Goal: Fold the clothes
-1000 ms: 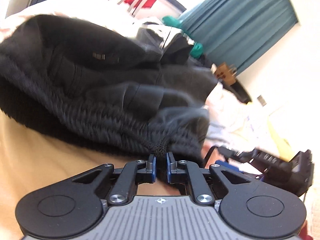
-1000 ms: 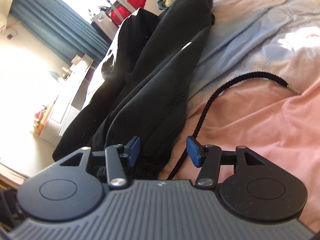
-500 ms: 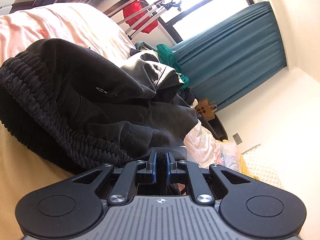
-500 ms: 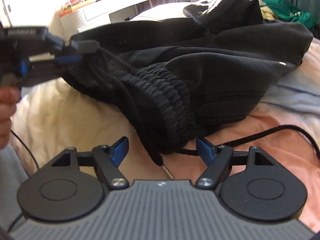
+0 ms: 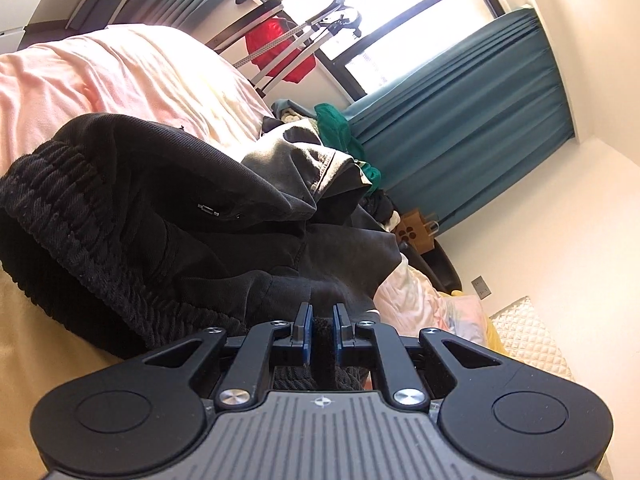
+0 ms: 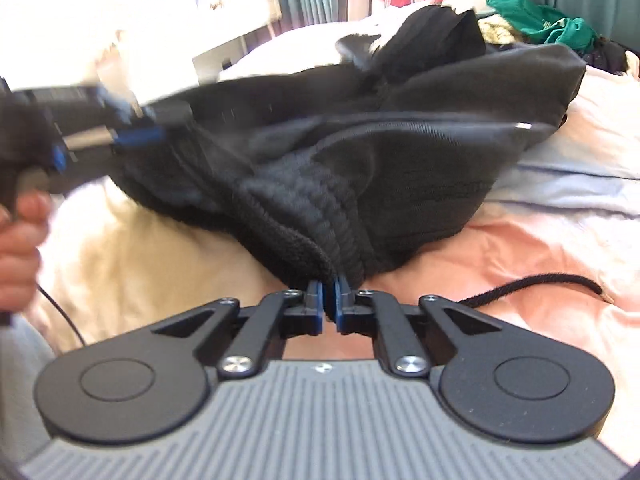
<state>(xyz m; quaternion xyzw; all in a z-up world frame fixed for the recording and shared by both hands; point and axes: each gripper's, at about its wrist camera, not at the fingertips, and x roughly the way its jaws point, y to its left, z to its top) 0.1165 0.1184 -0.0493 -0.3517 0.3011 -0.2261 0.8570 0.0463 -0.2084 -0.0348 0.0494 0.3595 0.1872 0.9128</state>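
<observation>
A pair of black sweatpants (image 5: 168,240) with a thick ribbed waistband (image 5: 60,216) lies bunched on the bed. My left gripper (image 5: 321,322) is shut on the waistband's near edge, black knit showing between its blue pads. In the right wrist view the same sweatpants (image 6: 400,160) spread across the middle, and my right gripper (image 6: 329,300) is shut on the ribbed waistband (image 6: 320,216) at another spot. The left gripper (image 6: 132,128) shows blurred at the left there, held by a hand (image 6: 20,248). A black drawstring (image 6: 536,284) trails over the sheet to the right.
The bed carries pink (image 6: 520,320), cream (image 6: 140,264) and pale blue (image 6: 572,184) bedding. A green garment (image 6: 540,24) and other clothes are piled at the far end. Teal curtains (image 5: 460,140), a clothes rack with a red item (image 5: 280,48) and a white desk (image 6: 240,24) stand beyond.
My right gripper swung round to the waistband and went from open to shut on it. The left gripper kept its hold and lifted the waistband edge.
</observation>
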